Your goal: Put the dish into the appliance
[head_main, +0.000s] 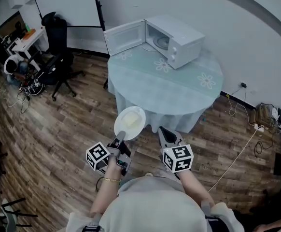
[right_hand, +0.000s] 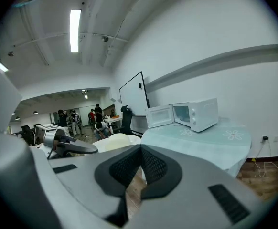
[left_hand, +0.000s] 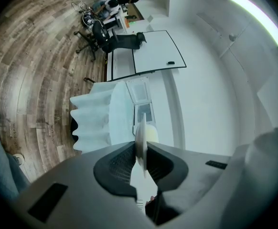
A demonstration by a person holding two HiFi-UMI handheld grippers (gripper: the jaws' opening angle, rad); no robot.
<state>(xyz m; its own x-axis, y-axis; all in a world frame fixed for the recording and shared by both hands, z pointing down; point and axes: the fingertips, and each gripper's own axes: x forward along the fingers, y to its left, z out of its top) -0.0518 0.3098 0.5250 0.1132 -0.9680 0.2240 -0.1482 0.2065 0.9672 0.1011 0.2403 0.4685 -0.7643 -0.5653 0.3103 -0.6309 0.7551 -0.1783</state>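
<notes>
Head view shows both my arms reaching forward from my body, elbows bent. My left forearm (head_main: 106, 193), bare with a bracelet (head_main: 111, 180) at the wrist, angles slightly inward. The left tool (head_main: 121, 136) points ahead and a little to the right. The right tool (head_main: 163, 131) is just beside it on its right, at about the same height, and points ahead too.

The left tool's jaws are clamped on the near rim of the dish (head_main: 130, 122). The dish is a round pale plate with no long axis. From the grip it reaches straight out ahead of the tool, its face turned upward and roughly level, with a pale yellowish patch at its middle. In the left gripper view the dish (left_hand: 141, 136) stands edge-on as a thin line, pressed between the two dark pads. It hangs over the wooden floor (head_main: 58, 124), ahead of the tool and short of the surface (head_main: 179, 88), which is round and covered with a light cloth.

In the right gripper view the right tool's pads meet with nothing between them. The dish (right_hand: 111, 140) shows off to that tool's left.

The microwave (head_main: 175, 40) stands on the surface's far side, well apart from both tools. Its door (head_main: 124, 36) is swung open on its left, and the cavity opening faces me.
</notes>
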